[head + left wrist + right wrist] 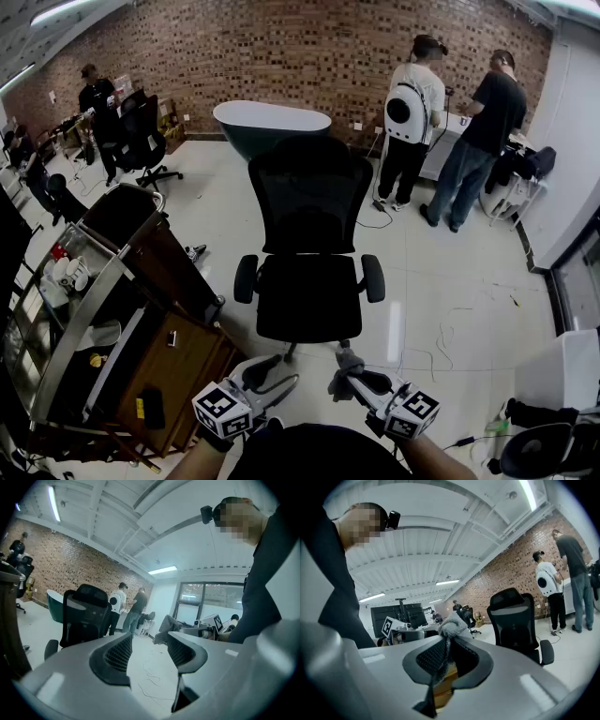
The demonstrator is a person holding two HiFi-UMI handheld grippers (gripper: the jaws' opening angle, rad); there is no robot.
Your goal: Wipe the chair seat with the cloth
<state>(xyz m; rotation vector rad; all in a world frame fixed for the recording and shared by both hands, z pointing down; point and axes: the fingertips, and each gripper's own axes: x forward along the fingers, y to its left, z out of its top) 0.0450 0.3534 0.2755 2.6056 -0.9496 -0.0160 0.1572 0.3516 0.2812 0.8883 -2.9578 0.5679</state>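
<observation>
2 grippers hover near the black office chair [309, 216], well short of its seat [309, 298]. The right gripper [449, 651] pinches a grey cloth [345, 364]; the left gripper [278, 372] gapes empty. Best lay the cloth flat on the seat, then sweep across it.

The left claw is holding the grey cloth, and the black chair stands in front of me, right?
No. The grey cloth is pinched in the right claw, as the right gripper view shows; the left claw is open and empty. The black chair does stand in front of you.
</observation>
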